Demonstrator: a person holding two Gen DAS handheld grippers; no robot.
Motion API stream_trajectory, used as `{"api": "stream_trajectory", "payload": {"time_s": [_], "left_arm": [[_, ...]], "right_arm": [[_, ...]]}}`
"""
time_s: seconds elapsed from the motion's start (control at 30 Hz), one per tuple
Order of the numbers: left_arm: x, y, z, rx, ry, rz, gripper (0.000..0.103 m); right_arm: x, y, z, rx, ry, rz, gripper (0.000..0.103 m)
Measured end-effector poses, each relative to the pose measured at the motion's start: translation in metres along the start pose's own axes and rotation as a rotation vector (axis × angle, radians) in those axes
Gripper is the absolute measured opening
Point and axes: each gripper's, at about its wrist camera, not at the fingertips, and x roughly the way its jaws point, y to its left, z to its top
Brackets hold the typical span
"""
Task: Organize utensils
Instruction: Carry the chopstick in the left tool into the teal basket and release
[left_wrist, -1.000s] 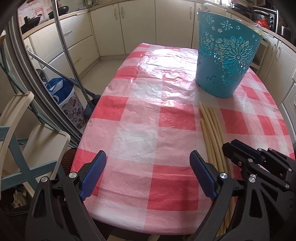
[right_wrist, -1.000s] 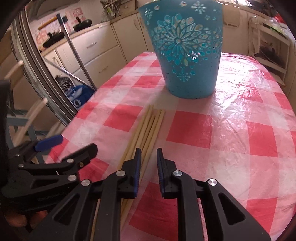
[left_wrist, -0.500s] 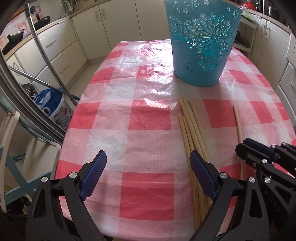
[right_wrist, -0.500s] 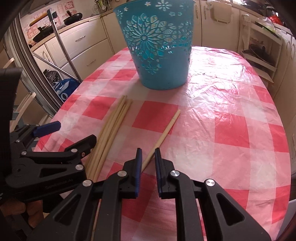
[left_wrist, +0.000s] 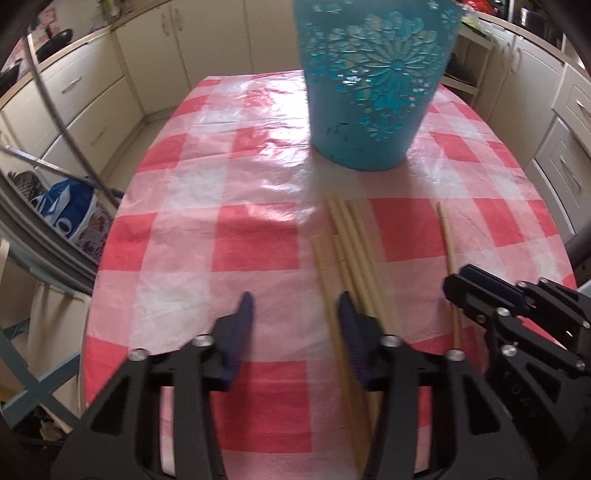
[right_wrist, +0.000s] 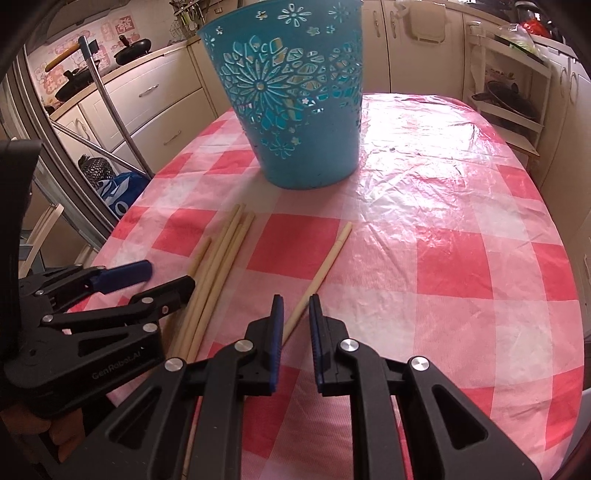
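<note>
Several pale wooden chopsticks (left_wrist: 351, 251) (right_wrist: 225, 251) lie bundled on the checked tablecloth, in front of a tall teal cut-out bin (left_wrist: 369, 92) (right_wrist: 295, 110). One chopstick (left_wrist: 319, 258) lies slightly left of the bundle and runs between the jaws of my left gripper (left_wrist: 295, 314) (right_wrist: 166, 277), close to the right pad. Those jaws are closing, and only that pad is near the stick. A single chopstick (left_wrist: 447, 236) (right_wrist: 328, 254) lies apart on the right. Its near end crosses slantwise between the narrow jaws of my right gripper (right_wrist: 295, 310) (left_wrist: 458, 284), which is shut on it.
The oval table (right_wrist: 480, 258) carries a pink-and-white plastic cloth; its near and left edges are close to both grippers. A blue bag (left_wrist: 66, 210), a metal pole (right_wrist: 118, 122) and a chair stand on the floor to the left. Cream cabinets (left_wrist: 92, 92) ring the room.
My left gripper has shifted right onto the bundle and its jaws have narrowed a lot. My right gripper has dragged one chopstick rightward, away from the bundle.
</note>
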Motion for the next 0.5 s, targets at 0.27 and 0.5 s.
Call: {"api": "stream_trajectory", "payload": {"time_s": [0.27,0.5], "left_arm": [[0.005,0.012,0.011,-0.034,0.04,-0.149,0.005],[0.01,0.006,0.02,0.05,0.08,-0.136,0.006]], "right_arm": [[0.003,-0.001,0.009,-0.103,0.081,0.003,0.014],[0.013,-0.008,0.024,-0.082,0.123,0.008,0.014]]}}
